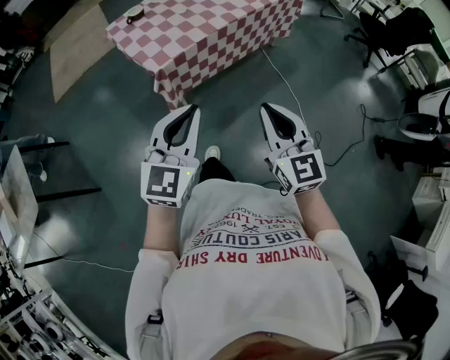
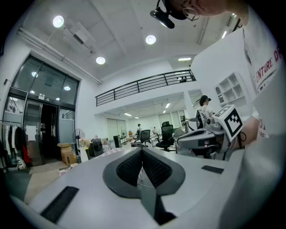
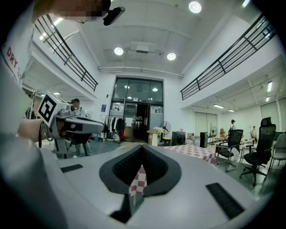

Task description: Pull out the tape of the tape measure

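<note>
— Where does the tape measure (image 1: 135, 13) lie, and which way does it point?

— I take it to be the small, dark, round thing on the far left corner of the table (image 1: 211, 42), the one under the red-and-white checked cloth. In the head view it is too small to give a long axis or a heading. I cannot make out any tape drawn from it.

— Any containers around?

— A cardboard box (image 2: 67, 153) stands near the glass doors in the left gripper view. What it holds cannot be seen from here.

— And the tools?

— The left gripper (image 1: 184, 119) and the right gripper (image 1: 280, 118) are held level and side by side before the person's chest, with their jaws pointing toward the table. In each gripper view the black pads meet at the tips and nothing is caught between them. In the right gripper view a patch of checked cloth shows through the slot below the tips, but that is the table standing well behind.

— So how does the tape measure sit relative to them?

— Well apart from both. It lies ahead of the left gripper and off to its left, with a stretch of floor (image 1: 105, 112) and most of the tabletop between. Neither gripper touches the table. A white cable (image 1: 281, 70) runs over the floor from the table's right side toward the right gripper.
</note>
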Available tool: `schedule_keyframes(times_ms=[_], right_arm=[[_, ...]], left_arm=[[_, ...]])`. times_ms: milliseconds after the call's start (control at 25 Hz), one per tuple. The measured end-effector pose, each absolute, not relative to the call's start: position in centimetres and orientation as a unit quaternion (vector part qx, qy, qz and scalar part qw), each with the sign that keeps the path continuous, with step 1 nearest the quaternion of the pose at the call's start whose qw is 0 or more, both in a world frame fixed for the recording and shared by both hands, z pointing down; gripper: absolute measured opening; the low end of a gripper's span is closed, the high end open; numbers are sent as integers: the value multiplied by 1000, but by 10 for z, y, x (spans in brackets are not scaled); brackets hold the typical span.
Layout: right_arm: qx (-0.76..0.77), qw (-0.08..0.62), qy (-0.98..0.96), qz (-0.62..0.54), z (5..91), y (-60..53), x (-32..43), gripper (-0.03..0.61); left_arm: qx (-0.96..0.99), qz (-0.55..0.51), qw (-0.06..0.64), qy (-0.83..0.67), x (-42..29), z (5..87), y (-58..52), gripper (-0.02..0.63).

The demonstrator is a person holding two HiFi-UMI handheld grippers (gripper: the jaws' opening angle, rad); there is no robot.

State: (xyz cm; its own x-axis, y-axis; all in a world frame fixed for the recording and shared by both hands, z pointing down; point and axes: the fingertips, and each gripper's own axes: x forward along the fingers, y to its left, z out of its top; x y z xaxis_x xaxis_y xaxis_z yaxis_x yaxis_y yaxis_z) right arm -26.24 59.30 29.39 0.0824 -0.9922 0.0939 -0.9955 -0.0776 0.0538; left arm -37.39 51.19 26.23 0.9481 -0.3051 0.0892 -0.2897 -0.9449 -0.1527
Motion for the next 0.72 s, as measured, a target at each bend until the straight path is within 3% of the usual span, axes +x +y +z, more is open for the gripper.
schedule_keyframes(times_ms=[720], right_arm=[[753, 19, -656, 40, 301, 597, -232, 31]], left_arm=[[-983, -48, 48, 173, -356, 271, 504, 21]])
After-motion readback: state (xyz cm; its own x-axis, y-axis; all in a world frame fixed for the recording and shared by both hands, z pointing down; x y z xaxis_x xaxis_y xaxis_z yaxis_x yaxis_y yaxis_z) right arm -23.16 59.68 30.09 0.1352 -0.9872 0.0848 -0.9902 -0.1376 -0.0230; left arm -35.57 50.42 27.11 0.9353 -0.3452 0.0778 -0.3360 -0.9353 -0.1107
